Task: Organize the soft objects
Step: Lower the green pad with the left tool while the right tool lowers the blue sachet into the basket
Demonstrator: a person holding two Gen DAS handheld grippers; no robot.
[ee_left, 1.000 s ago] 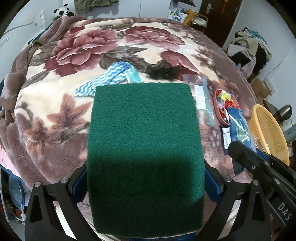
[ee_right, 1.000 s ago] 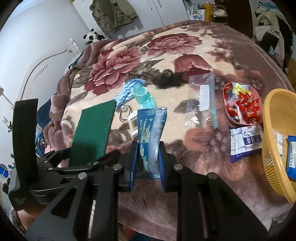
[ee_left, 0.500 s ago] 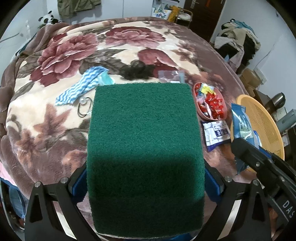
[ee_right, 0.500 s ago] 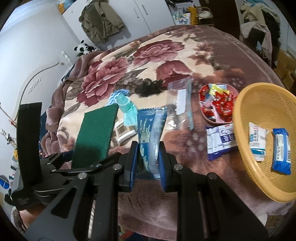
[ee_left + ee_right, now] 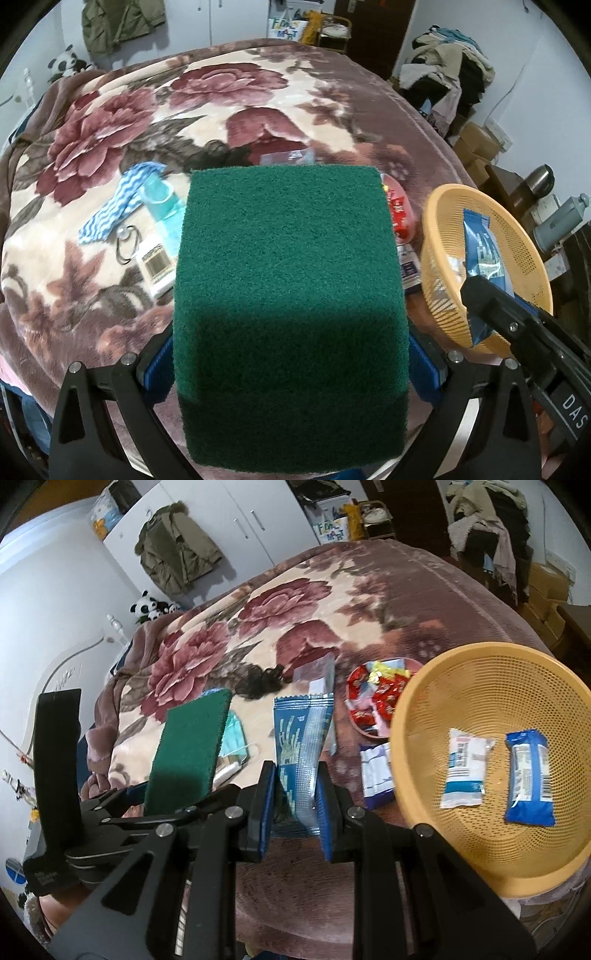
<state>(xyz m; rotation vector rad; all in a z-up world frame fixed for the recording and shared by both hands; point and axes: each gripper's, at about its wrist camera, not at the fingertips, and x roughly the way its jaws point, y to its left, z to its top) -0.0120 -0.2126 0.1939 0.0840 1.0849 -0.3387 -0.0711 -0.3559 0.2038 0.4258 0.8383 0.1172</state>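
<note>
A: What has the left gripper (image 5: 291, 373) got?

B: A green pad (image 5: 290, 295), coarse, fibrous and rectangular, clamped flat between the blue-lined fingers (image 5: 159, 365) and jutting out ahead of them.

A: And the right gripper (image 5: 295, 794)?

B: Closed on a blue packet (image 5: 301, 746), crinkly foil with a serrated top edge, held upright between ribbed blue pads (image 5: 327, 812).

A: What lies around them?

B: A round orange basket (image 5: 417, 716) of perforated plastic sits just right of the right gripper, holding a white packet (image 5: 463, 768) and a blue one (image 5: 528, 775). Ahead of that gripper are an oval dish of red sweets (image 5: 373, 698) and a clear zip bag (image 5: 314, 675). Ahead-left of the left gripper lies a blue-and-white zigzag cloth (image 5: 118, 201). All of it rests on a plush floral blanket (image 5: 110, 140)
</note>
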